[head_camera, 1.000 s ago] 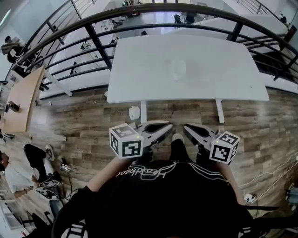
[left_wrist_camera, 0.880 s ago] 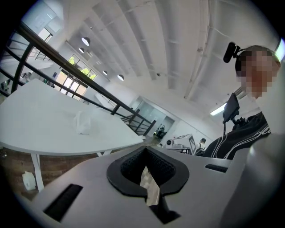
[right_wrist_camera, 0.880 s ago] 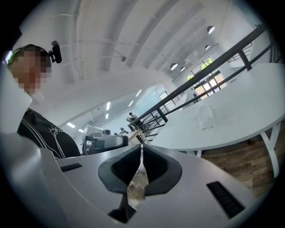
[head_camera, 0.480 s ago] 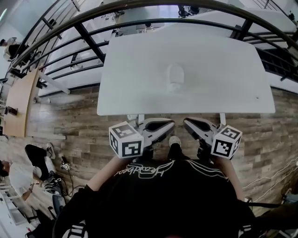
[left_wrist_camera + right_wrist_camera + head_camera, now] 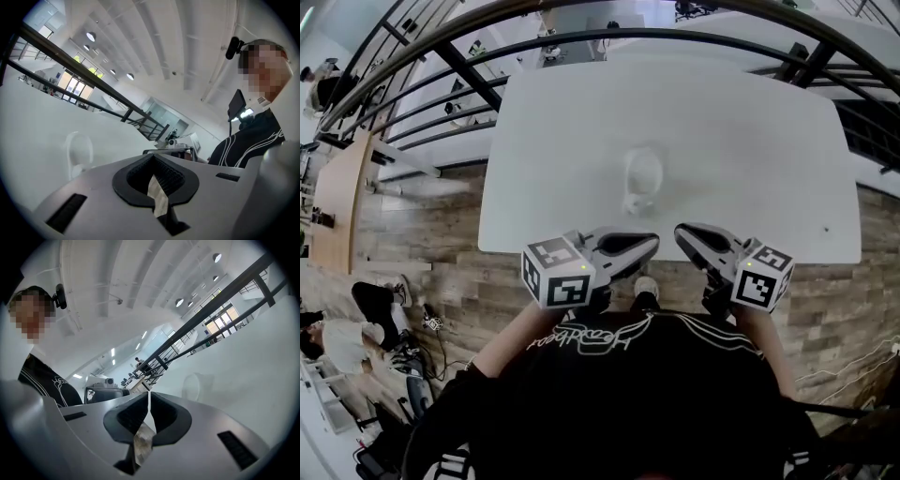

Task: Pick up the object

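Object [image 5: 642,178]: pale, whitish, rounded on top, hard to say much more against an equally white table [image 5: 750,131]. Standing roughly mid-top, a bit nearer the front edge than the back one, nothing else beside it. Not touched by anything, not lifted.

Left gripper [image 5: 652,243]: jaws pressed together, nothing between them, just a thin sliver of background between the black pads in the left gripper view. Held right at the table's near edge, tip aimed inward. Object ahead and a little off to the left of the jaws in that view, clearly apart from them.

Right gripper [image 5: 681,231]: same deal, jaws closed and empty, only a hairline slit between the pads in the right gripper view. Parked just beside the left one, tips close but not touching, also at the near edge. Object off to the right of its jaws in its own view, apart from them too.

Marker cubes at the back ends of both, right up against a black shirt [image 5: 628,394] with white lettering.

Around the table: dark railing [image 5: 473,75] past the far side, wood-look floor [image 5: 422,253] below, somebody sitting on the floor [image 5: 342,337] at the far left of the head view, tan desk [image 5: 337,202] above them.
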A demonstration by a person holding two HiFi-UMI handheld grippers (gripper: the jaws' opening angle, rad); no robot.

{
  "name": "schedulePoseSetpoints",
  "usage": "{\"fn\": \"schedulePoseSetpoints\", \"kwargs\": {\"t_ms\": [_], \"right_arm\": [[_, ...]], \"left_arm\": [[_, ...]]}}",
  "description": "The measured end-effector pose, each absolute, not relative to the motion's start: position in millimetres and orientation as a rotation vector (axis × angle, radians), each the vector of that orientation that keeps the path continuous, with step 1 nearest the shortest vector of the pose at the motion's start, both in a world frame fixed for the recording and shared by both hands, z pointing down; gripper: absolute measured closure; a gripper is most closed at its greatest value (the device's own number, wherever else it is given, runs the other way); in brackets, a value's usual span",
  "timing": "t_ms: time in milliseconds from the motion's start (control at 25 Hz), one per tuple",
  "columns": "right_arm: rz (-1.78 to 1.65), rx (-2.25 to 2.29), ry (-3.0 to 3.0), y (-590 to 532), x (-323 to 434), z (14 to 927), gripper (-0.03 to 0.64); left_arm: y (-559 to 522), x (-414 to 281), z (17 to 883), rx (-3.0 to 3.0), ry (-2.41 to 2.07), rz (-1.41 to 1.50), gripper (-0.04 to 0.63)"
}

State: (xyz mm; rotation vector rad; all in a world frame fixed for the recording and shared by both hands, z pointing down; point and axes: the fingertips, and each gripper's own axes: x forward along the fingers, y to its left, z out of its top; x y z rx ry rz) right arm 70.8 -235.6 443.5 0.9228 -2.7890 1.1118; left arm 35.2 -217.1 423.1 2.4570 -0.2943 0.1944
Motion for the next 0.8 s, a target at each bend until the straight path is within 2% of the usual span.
{"fn": "schedulePoseSetpoints", "kwargs": {"t_ms": [800], "right_arm": [[1.124,0.821,-2.803,-283.8,84.4,472.4,0.595]], "left_arm": [[-287.8,27.5,471.0,2.391,-0.524,0.279,0.576]]}}
